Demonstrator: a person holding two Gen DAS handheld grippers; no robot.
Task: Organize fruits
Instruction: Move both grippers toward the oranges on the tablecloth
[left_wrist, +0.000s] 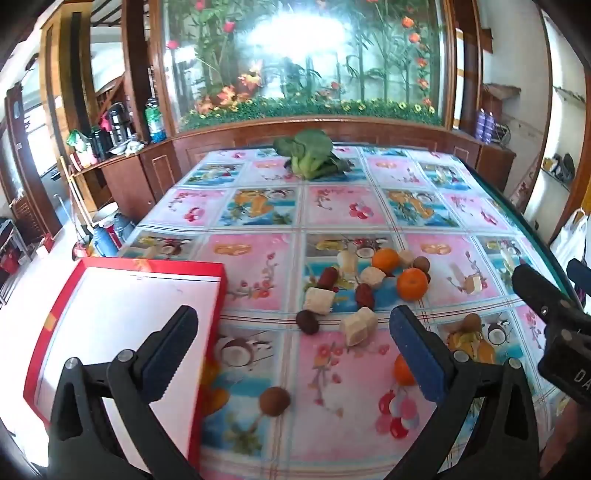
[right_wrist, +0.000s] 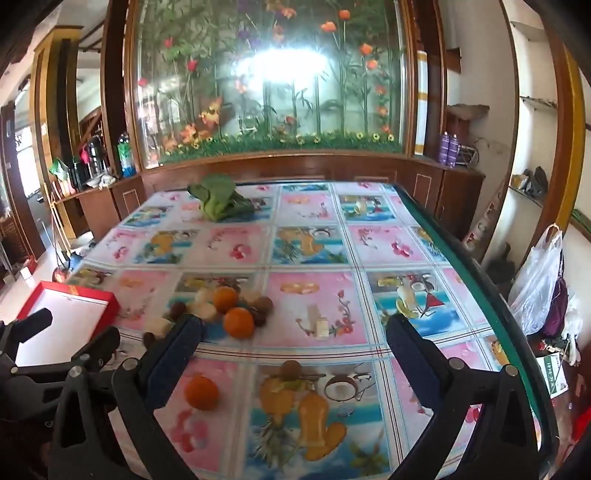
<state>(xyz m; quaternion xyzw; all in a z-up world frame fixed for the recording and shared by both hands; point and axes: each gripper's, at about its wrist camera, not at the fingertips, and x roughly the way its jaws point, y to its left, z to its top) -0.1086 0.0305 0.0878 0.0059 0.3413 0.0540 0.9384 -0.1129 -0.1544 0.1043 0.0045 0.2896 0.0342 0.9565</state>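
Nothing looks sorted yet: the red box (left_wrist: 125, 332) lies empty at the table's (left_wrist: 369, 206) near left corner, its white inside bare. All the fruit lies loose on the tablecloth to the right of the box. The main pile (left_wrist: 369, 284) of oranges, brown round fruits, dark red dates and pale chunks sits beyond the box's far right corner. Strays lie nearer than the pile: a brown fruit (left_wrist: 274, 401) just right of the box, an orange (right_wrist: 201, 392) further right, another brown fruit (right_wrist: 290, 369) beyond it. A leafy green (left_wrist: 310, 153) rests far behind the box. The left gripper (left_wrist: 291, 358) and right gripper (right_wrist: 291, 363) both stand wide, grasping nothing, so I judge every piece remains to be moved
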